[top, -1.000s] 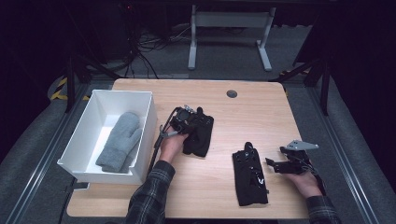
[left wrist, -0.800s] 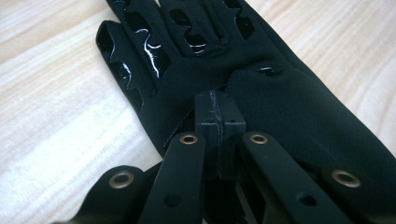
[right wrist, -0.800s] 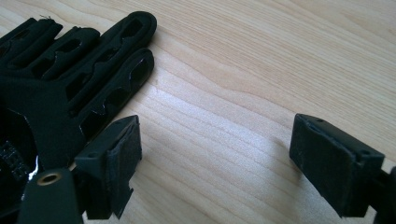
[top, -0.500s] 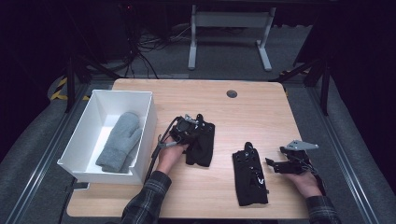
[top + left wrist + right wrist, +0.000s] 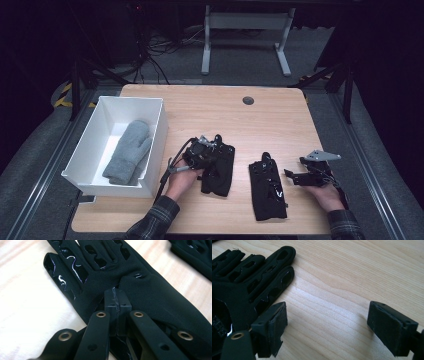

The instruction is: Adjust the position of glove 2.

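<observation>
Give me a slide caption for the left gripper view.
Left gripper, jaws shut, pinches a black glove lying on the wooden table.

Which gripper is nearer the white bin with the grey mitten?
Left. The left gripper is shut on a black glove beside the white bin; the right gripper sits across the table.

A black glove point(image 5: 218, 170) with glossy grip patches lies flat at the table's middle; its twin point(image 5: 267, 186) lies just right, fingers pointing away.
</observation>
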Demonstrator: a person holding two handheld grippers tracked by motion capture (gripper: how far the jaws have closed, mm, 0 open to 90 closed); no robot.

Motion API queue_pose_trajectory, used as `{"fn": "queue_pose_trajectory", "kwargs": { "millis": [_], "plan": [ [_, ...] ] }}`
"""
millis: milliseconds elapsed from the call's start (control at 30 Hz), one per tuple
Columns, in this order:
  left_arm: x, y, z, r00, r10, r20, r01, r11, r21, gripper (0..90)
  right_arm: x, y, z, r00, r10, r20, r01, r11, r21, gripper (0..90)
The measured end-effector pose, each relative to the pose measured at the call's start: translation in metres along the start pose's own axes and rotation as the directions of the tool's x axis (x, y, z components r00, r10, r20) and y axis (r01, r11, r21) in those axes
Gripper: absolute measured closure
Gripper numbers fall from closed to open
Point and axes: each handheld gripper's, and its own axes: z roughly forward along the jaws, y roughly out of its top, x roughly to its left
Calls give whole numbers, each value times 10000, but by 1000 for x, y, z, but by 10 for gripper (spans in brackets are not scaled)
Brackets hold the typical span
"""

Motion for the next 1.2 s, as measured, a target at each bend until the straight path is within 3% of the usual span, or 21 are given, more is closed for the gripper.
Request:
{"fn": "queue_pose_trajectory", "kwargs": {
  "millis": [233,333,467,533,667,833,1067,1200],
  "plan": [
    [-21,-10,-6,9976,608,336,-620,9975,351,900,0,0,0,10000,-3,-5,3,10000,-2,170],
    [-27,-15,-7,9967,680,452,-694,9971,301,900,0,0,0,10000,1,-4,-1,10000,2,170],
    [-29,-16,-10,9961,705,534,-717,9972,218,881,0,0,0,10000,0,-19,0,10000,5,169],
    [-28,-14,-16,9958,824,399,-826,9966,34,816,0,0,0,10000,2,-19,-2,10000,6,169],
    [-23,-15,-30,9977,647,-177,-650,9977,-194,717,0,0,0,10000,-1,-19,1,10000,4,169],
    [-15,-22,-28,9987,371,-363,-371,9993,2,633,0,0,0,10000,-1,-20,1,10000,5,169],
    [-16,-24,-19,9988,289,-398,-275,9990,347,630,0,0,0,10000,0,-22,0,10000,5,169],
    [-18,-23,-17,9998,131,-149,-125,9992,385,734,0,0,0,10000,-1,-23,1,10000,5,168]
  ]
}}
